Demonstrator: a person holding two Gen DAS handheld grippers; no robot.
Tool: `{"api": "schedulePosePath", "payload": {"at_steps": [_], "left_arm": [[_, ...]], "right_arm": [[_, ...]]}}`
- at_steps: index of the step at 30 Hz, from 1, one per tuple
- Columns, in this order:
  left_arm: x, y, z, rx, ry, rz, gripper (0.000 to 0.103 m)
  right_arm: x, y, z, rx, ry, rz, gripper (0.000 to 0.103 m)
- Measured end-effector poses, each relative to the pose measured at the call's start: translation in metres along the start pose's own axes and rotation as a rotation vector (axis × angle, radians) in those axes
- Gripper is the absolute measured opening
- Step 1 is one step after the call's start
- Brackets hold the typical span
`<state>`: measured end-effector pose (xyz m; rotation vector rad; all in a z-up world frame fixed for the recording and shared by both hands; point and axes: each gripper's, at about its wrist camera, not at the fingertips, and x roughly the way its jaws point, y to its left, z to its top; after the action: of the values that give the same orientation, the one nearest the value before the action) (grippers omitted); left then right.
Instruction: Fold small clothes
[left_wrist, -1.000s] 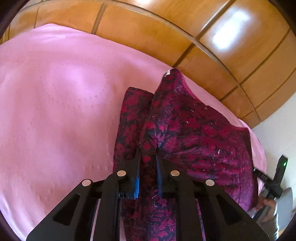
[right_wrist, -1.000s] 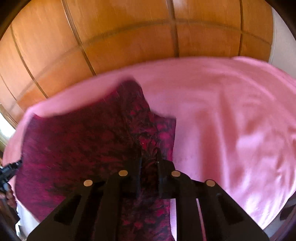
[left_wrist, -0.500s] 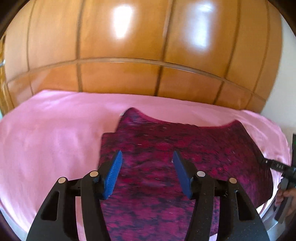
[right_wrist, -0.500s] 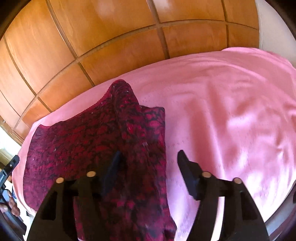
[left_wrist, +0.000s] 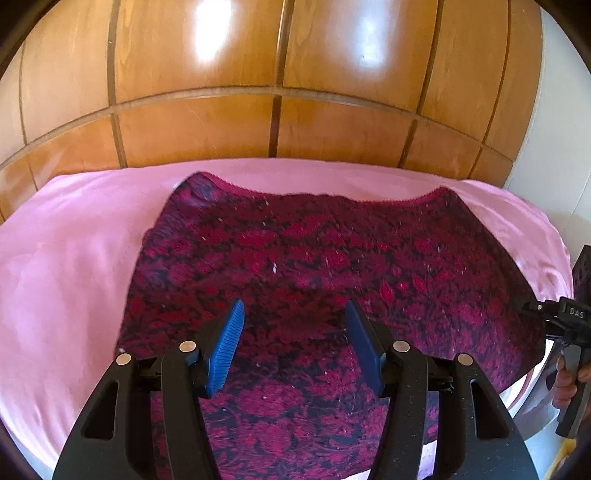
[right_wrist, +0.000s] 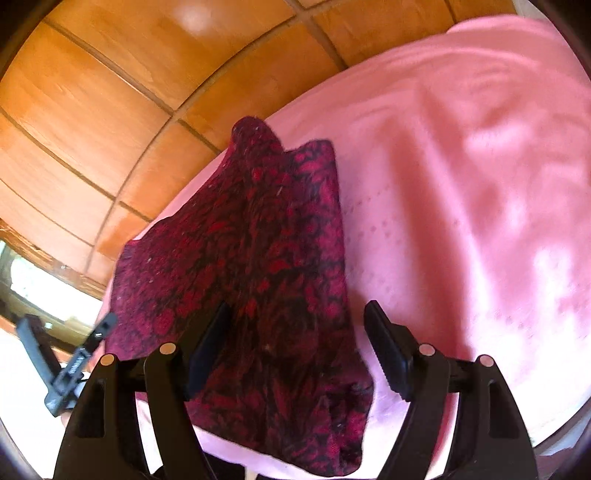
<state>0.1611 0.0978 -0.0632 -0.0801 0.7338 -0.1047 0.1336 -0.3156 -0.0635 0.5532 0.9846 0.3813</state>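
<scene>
- Dark red floral garment (left_wrist: 332, 266) lies spread on pink sheet (left_wrist: 66, 288); scalloped hem along its far edge, toward wood-panelled wall (left_wrist: 277, 74).
- Left wrist view: garment mostly flat, far-left corner slightly humped, near edge runs under the gripper & out of frame at bottom.
- Left gripper (left_wrist: 293, 321): 2 fingers apart, blue ribbed pads (left_wrist: 227, 343) facing each other. Cloth seen through the gap but lower down; pads not pressing on it. Holds nothing.
- Right gripper (right_wrist: 297, 325): jaws opening, wide apart. Garment's edge lies below, between the fingers; pads (right_wrist: 384, 343) clear of the fabric, right one over bare sheet. Nothing gripped.
- Right wrist view: garment (right_wrist: 258, 258) on left part of sheet (right_wrist: 461, 184), 1 long lengthwise ridge/crease up the middle to a raised peak at the far end, small flap beside it. Near corner hangs over sheet edge at bottom.
- Sheet to the right of the garment bare, soft wrinkles, faint dotted pattern.
- Right side of left view: other gripper's black body, w/ person's hand (left_wrist: 569, 376) on its handle, just beside garment's right corner.
- Left side of right view: black frame of the left tool (right_wrist: 74, 365), near garment's left edge; bright window beyond, washed out.
- Some motion blur in right view; fine weave detail unclear.
</scene>
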Motion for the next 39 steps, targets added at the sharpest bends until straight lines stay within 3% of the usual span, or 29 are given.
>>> {"api": "schedulePosePath", "payload": {"at_steps": [6,16,20,22,24,28,30,34,39], "left_arm": [[0.007,0.000,-0.002,-0.003,0.014,0.001,0.056],[0.013,0.002,-0.003,-0.007,0.023,-0.006,0.056],[0.015,0.004,-0.004,-0.014,0.025,-0.015,0.056],[0.016,0.006,-0.004,-0.017,0.024,-0.019,0.056],[0.017,0.007,-0.004,-0.019,0.025,-0.023,0.056],[0.017,0.008,-0.005,-0.019,0.021,-0.029,0.056],[0.017,0.010,-0.005,-0.023,0.020,-0.033,0.056],[0.017,0.011,-0.005,-0.023,0.019,-0.037,0.056],[0.017,0.018,-0.005,-0.066,0.026,-0.076,0.056]], "right_arm": [[-0.004,-0.003,-0.008,-0.002,0.033,0.048,0.072],[0.002,0.007,-0.008,-0.051,0.112,0.033,0.069],[0.005,0.024,-0.008,-0.104,0.129,-0.012,0.044],[0.004,0.033,-0.007,-0.140,0.133,-0.031,0.039],[0.004,0.040,-0.007,-0.160,0.136,-0.043,0.038],[0.015,0.042,-0.010,-0.183,0.177,-0.073,0.054],[0.019,0.043,-0.011,-0.185,0.185,-0.077,0.054],[0.012,0.052,-0.008,-0.195,0.172,-0.082,0.032],[-0.016,0.082,-0.001,-0.196,0.105,-0.013,0.027]]}}
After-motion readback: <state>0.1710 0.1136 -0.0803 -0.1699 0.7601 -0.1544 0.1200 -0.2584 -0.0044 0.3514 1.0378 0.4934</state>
